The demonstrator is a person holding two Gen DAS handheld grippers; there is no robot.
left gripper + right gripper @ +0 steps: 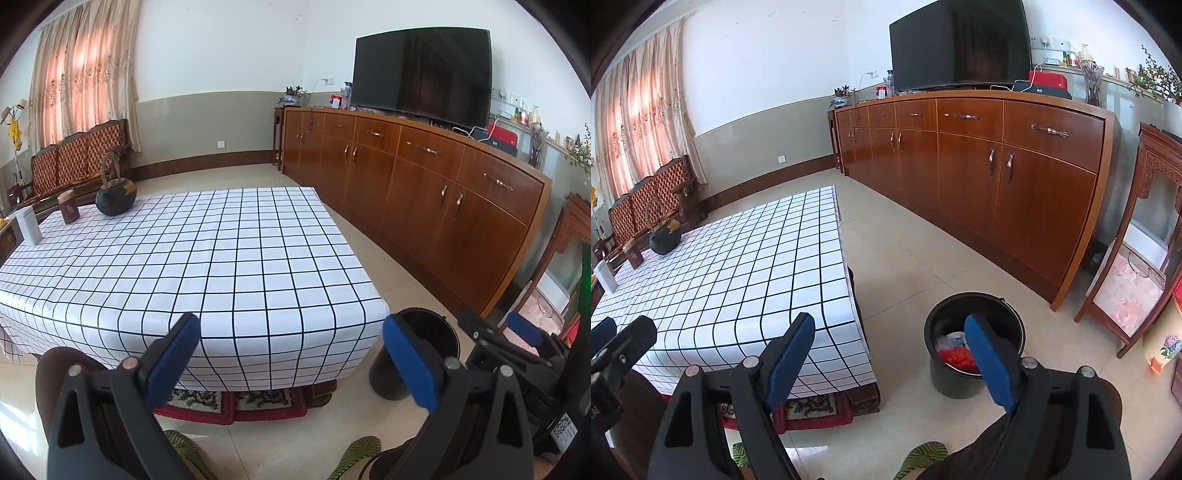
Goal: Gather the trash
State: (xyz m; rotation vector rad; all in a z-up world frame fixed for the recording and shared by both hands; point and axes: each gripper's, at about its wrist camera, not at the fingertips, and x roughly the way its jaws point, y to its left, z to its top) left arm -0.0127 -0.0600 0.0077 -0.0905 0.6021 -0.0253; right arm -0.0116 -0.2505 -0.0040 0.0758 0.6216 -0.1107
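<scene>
progress: looks nearly finished | trash: red and white scraps (955, 352) lie in black bin (1015, 325) on floor, 3 o'clock of checked tabletop (207, 258) | tabletop: only kettle (115, 199), tin (68, 207), box (29, 225) at 10 o'clock | left gripper (291, 343), right gripper (890, 345): fingers spread, empty

A smooth cloth with a black grid on white covers the tabletop (221, 258). The sideboard (1015, 166) is glossy varnished wood with metal handles. The floor (905, 258) is polished pale tile. The bin (973, 380) looks like matt black plastic. Each gripper (291, 347) has matt black plastic arms and soft-looking blue pads (790, 354). The teapot (115, 197) is dull dark metal.
</scene>
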